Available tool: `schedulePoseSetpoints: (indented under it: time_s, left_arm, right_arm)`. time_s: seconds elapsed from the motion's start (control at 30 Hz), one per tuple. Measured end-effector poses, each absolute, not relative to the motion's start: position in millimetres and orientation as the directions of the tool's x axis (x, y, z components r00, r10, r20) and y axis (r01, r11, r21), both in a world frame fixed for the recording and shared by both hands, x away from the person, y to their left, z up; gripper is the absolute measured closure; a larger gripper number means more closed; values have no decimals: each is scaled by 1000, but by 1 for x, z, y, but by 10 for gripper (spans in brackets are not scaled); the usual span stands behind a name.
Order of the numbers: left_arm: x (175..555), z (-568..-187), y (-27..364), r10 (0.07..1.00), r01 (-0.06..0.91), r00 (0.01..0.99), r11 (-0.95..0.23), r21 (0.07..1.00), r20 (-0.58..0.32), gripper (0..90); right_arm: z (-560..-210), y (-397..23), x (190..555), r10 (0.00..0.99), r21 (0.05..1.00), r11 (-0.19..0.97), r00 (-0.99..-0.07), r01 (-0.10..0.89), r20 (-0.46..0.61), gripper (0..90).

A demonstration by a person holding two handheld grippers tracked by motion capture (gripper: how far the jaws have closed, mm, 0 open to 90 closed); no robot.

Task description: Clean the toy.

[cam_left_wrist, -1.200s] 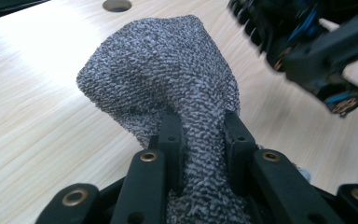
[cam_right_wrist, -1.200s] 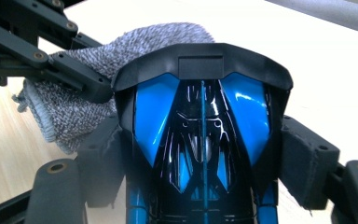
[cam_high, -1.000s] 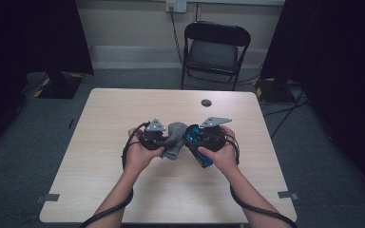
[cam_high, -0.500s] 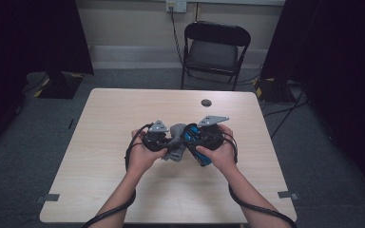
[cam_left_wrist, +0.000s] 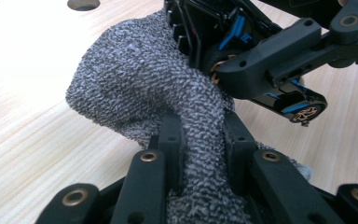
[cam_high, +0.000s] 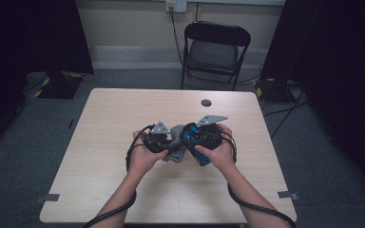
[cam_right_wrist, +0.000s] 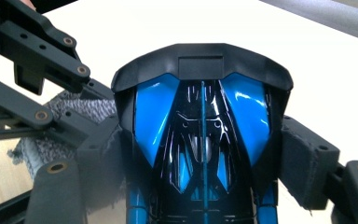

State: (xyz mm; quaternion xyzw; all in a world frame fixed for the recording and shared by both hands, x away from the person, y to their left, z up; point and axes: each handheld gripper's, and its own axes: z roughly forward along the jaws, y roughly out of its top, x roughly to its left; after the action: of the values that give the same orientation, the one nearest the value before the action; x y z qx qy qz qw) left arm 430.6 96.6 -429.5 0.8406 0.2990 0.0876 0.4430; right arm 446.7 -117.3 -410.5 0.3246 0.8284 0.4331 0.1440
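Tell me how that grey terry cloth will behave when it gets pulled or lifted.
The grey terry cloth is probably floppy: it bunches and folds where the left gripper pinches it. Its looped pile looks grippy, so it should not slip easily. It seems light, likely to drape over the glossy blue and black toy car in the right gripper rather than push it.

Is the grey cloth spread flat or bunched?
Bunched: the grey cloth rises in a crumpled hump, pinched between the left tool's jaws beside the toy car.
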Motion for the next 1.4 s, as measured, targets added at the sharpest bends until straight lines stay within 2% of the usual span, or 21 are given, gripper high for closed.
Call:
schedulePoseSetpoints:
  time_s: [1.4]
  left_arm:
    - [410, -457, 56, 476, 405, 867, -506, 762, -144, 737]
  right_arm:
    - [-399, -110, 460, 698, 823, 352, -711, 445, 85, 254]
